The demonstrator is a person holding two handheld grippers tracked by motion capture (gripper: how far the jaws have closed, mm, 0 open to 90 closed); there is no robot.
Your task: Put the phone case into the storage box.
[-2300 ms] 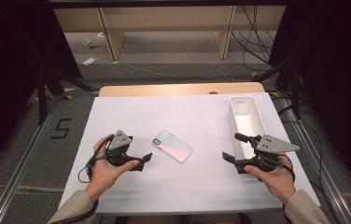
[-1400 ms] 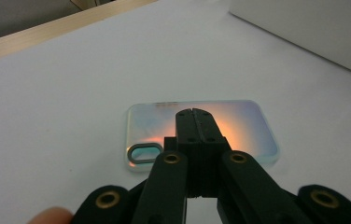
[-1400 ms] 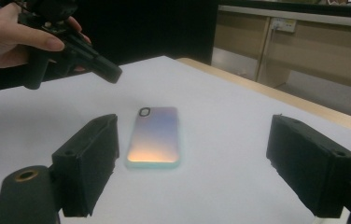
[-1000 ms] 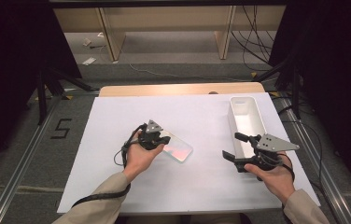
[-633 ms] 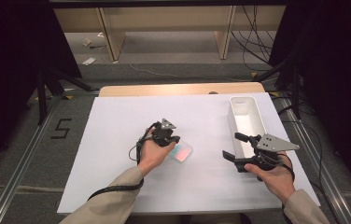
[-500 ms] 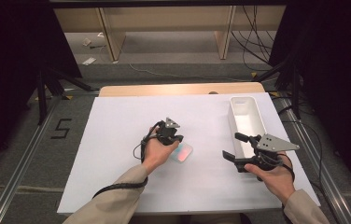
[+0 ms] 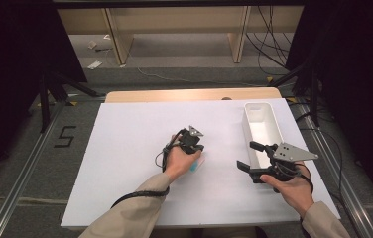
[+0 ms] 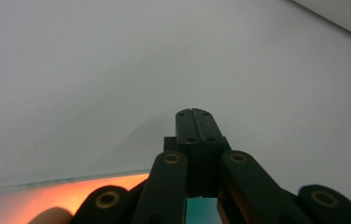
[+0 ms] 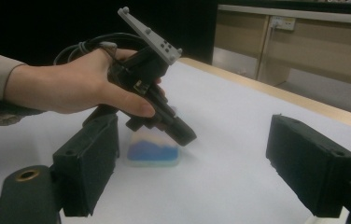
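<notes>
the left tool [image 7: 198, 147] sits near the middle of the white desk [image 7: 125, 148], held in the left hand [image 7: 179, 161], with its jaws pressed together; in the left gripper view [image 8: 195, 122] the two black jaws meet with no gap and nothing between them, their tips low over the white surface. right under that tool lies a flat phone [image 9: 154, 150] with a pink, blue and green back. in the high view a small part of it [image 7: 195, 165] peeks out beside the hand, and in the left gripper view its orange-pink edge [image 8: 61, 193] shows at the bottom of the picture, below the jaws. in the right gripper view the left tool [image 9: 183, 133] slants down over the phone's far end; i cannot tell whether its tips touch the phone or the desk.

the right tool [image 7: 249, 157] is held in the right hand [image 7: 291, 188] at the right side of the desk, its jaws wide apart and holding nothing; in the right gripper view [image 9: 211, 163] the two black pads stand far from each other, with the phone and the left hand seen between them. a white oblong bin [image 7: 246, 121] stands just beyond the right tool, near the desk's right edge. the floor [image 7: 65, 136] left of the desk bears a dark mark shaped like a 5.
</notes>
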